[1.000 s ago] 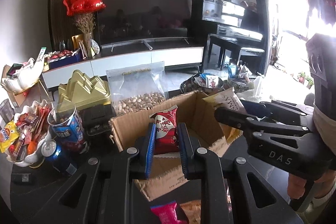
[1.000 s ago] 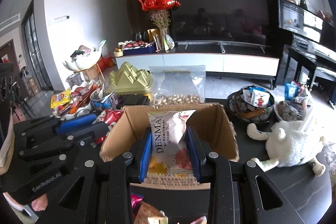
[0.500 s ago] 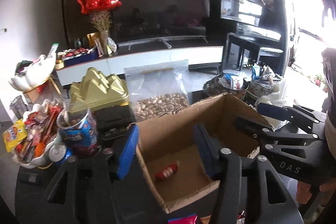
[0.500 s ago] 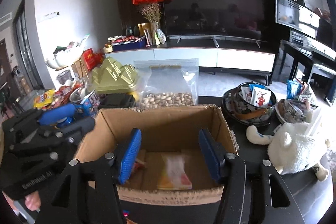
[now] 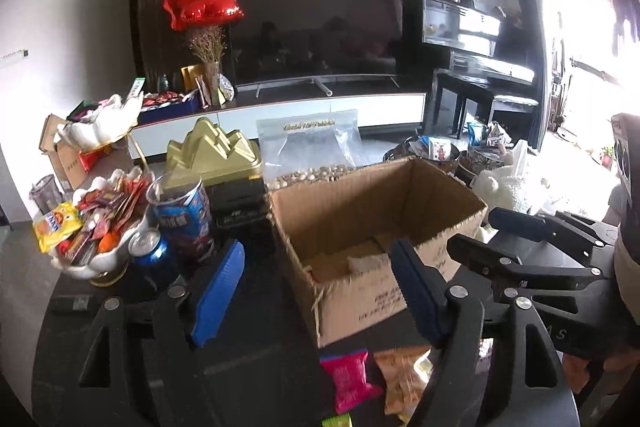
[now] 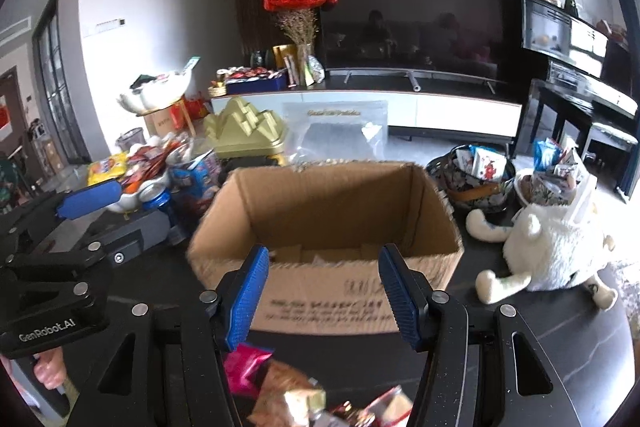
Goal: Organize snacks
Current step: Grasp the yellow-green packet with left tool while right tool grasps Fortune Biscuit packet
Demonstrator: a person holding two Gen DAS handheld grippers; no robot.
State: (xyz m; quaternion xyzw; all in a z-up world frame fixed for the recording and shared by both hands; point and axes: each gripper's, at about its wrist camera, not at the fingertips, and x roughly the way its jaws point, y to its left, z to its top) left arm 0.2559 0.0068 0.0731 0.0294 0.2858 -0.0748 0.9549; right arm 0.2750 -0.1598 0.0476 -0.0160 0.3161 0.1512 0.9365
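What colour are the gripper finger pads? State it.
Blue, ribbed pads; clearest in the right wrist view.

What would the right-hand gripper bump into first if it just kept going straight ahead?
Most likely the near wall of the cardboard box, which sits straight ahead between the open right gripper's fingers, though depth is hard to judge.

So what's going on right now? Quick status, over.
Left gripper open, empty. Right gripper open, empty. Cardboard box open-topped, packet inside; pink snack packet loose on table in front. Nothing blocking the box.
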